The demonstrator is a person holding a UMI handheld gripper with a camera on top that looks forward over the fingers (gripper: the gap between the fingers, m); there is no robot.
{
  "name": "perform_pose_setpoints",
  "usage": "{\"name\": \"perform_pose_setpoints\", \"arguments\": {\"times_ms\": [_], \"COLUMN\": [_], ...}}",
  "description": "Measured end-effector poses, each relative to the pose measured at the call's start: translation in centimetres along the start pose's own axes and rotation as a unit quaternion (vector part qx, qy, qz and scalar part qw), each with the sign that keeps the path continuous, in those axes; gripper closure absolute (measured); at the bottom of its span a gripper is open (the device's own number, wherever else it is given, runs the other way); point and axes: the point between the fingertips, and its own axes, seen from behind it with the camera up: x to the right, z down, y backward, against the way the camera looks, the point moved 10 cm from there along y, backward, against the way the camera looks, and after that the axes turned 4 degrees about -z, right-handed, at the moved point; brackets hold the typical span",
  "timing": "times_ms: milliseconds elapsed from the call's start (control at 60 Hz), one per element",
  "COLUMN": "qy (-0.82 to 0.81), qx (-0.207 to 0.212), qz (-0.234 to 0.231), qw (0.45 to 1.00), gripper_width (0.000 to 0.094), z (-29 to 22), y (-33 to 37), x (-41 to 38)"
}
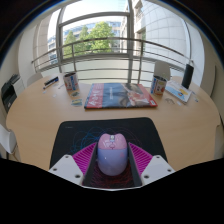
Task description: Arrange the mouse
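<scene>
At the bottom centre of the frame, your gripper (111, 170) has the mouse (111, 155) sitting right between its two fingers. It's a pale, pinkish-white computer mouse, pointing away from you, and both magenta pads (83, 158) look pressed up against its sides, so you've got it clamped rather than just framed. The fingers are closed down to about the width of the mouse, no gap I can make out on either side.

Under the mouse there's a black mouse pad (108, 132) filling the lower middle of the frame, lying on a light wooden table (40, 115). Whether the mouse is touching the pad or lifted off it, you can't really tell from this angle.

Further up, around the centre of the frame, a colourful magazine (120, 95) lies flat on the table, well beyond the pad. Left of it, in the upper left, a couple of small upright items (70, 83) stand near the table's far edge, too small to name. Upper right has a dark upright object (187, 76), maybe a speaker, hard to say. Behind all that, big windows (95, 35) with trees outside.
</scene>
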Motion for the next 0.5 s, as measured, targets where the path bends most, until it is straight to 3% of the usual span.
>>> {"name": "perform_pose_setpoints", "arguments": {"times_ms": [33,83,133,267,500], "qy": [0.004,0.009,0.013,0.017,0.036], "qx": [0.001,0.009,0.011,0.035,0.094], "qz": [0.003,0.007,0.01,0.03,0.055], "qw": [1.0,1.0,1.0,0.999,0.993], "gripper_width": [0.0279,0.008,0.0112,0.0093,0.0088], "z": [-0.5,-1.0,-1.4,-2.8,-3.0], "y": [0.3,1.2,1.9,6.7,19.4], "x": [-0.1,-0.1,-0.3,-0.9,-3.2]}}
